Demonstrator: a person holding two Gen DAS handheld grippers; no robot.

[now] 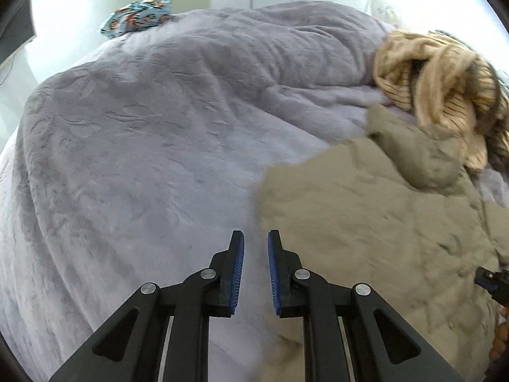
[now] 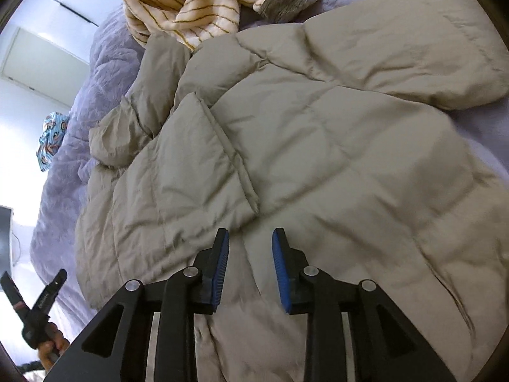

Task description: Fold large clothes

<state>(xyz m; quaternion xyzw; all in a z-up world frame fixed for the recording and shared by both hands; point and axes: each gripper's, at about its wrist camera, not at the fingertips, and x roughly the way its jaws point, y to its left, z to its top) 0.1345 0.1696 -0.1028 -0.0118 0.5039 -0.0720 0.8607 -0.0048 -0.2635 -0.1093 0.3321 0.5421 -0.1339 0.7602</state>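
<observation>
In the left wrist view, the left claw hovers over the lilac blanket on the bed, its blue pads drawn close with only a slim gap and nothing between them; the khaki padded jacket lies just to its right, blurred, its edge passing under the right finger. A striped cream garment sits beyond the jacket and a patterned blue cloth lies at the far side of the bed. To fold well from here, this claw probably needs to open again and take the near hem or side edge, pinching shell and padding together so the slippery fabric does not slide out. In the right wrist view, the right claw hangs above the jacket, partly open and empty, over the middle of the body near a raised flap; one sleeve lies spread to the upper right. It should grip an edge matching the left's, and both lift evenly so the bulky quilting folds flat instead of bunching.
</observation>
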